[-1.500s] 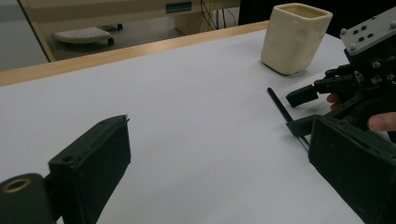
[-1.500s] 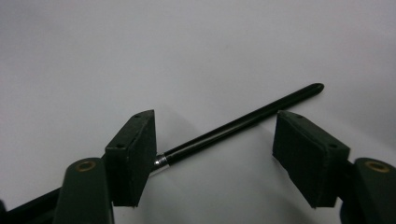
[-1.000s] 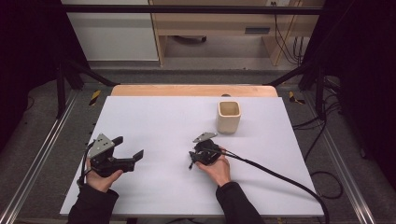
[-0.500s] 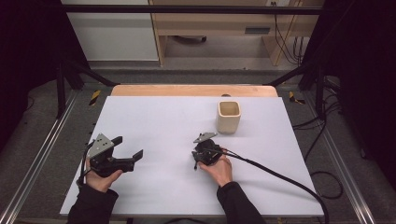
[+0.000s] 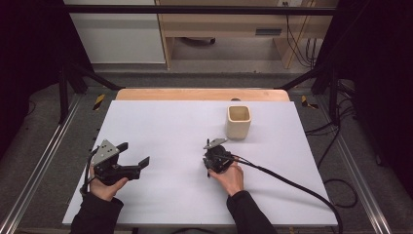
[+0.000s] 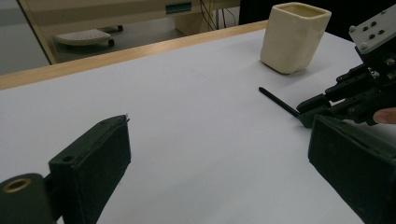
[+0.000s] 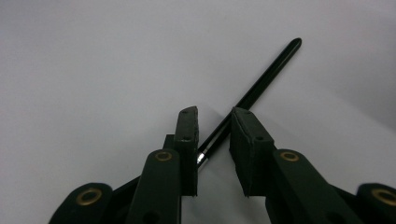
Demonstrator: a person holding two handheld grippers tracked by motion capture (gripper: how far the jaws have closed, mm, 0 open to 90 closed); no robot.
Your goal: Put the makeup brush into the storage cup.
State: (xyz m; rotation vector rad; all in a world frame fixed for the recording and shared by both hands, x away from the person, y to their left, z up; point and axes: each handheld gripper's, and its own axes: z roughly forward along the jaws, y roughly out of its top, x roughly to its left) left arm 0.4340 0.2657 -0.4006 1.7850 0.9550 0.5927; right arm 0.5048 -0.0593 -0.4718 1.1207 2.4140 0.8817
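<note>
Right tongs (image 7: 212,135): pointed down at the white table (image 5: 165,126), jaws just been closing, now narrow, black pen (image 7: 261,79) between them, pads not quite pressing; pen lies flat on the table near the cream cup (image 5: 238,122); left tongs (image 5: 134,156): wide apart, nothing between them, held just above the table's left part.

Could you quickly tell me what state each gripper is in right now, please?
Left gripper: open, nothing between its jaws.
Right gripper: jaws have just been closing around the black pen; a gap still shows, so no grip yet.
</note>
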